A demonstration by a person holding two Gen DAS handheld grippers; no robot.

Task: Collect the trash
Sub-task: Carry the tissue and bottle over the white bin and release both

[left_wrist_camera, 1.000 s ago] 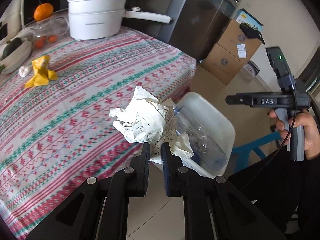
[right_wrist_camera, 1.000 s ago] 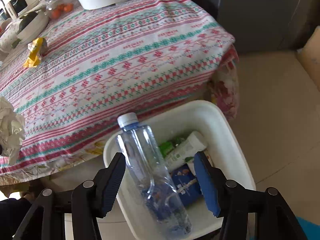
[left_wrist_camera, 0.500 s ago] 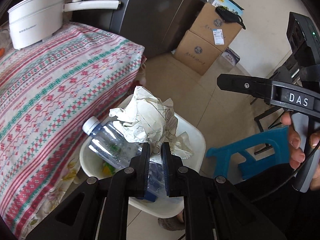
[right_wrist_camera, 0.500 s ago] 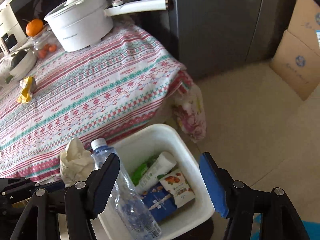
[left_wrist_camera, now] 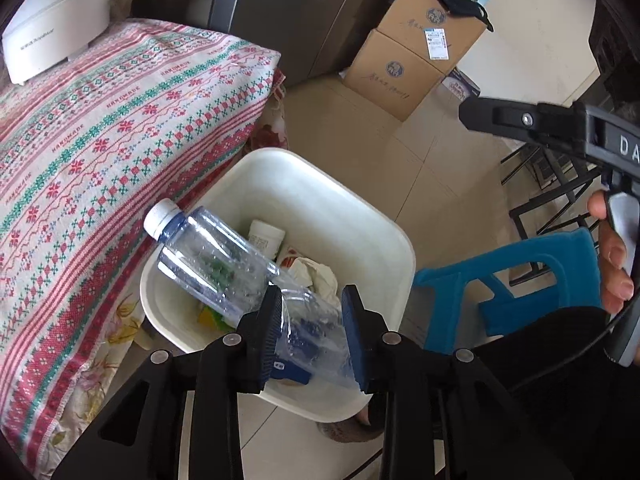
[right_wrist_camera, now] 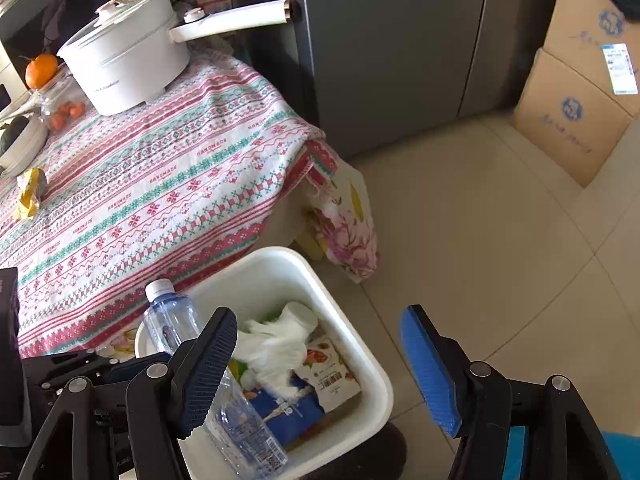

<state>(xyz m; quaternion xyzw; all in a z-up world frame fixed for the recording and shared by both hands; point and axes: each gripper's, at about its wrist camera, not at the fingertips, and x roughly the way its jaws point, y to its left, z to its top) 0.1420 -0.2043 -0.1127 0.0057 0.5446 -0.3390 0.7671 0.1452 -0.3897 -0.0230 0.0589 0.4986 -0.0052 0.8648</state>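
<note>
A white bin (left_wrist_camera: 360, 208) stands on the floor beside the table; it also shows in the right wrist view (right_wrist_camera: 352, 344). In it lie a clear plastic bottle (left_wrist_camera: 216, 264), a crumpled white paper (right_wrist_camera: 276, 348) and a blue carton (right_wrist_camera: 296, 408). My left gripper (left_wrist_camera: 312, 332) is open and empty just above the bin, its fingers either side of the bottle's lower end. My right gripper (right_wrist_camera: 316, 372) is open wide and empty over the bin's right side. A yellow wrapper (right_wrist_camera: 28, 194) lies on the table at the far left.
The table has a striped cloth (right_wrist_camera: 160, 184) with a white pot (right_wrist_camera: 124, 64), an orange (right_wrist_camera: 40, 70) and bowls at the back. A grey fridge (right_wrist_camera: 392, 40) and cardboard boxes (right_wrist_camera: 580, 112) stand beyond. A blue stool (left_wrist_camera: 508, 284) is right of the bin.
My left gripper moved over the bin, opened and let go of the crumpled paper, which now lies in the bin. My right gripper drew back and up.
</note>
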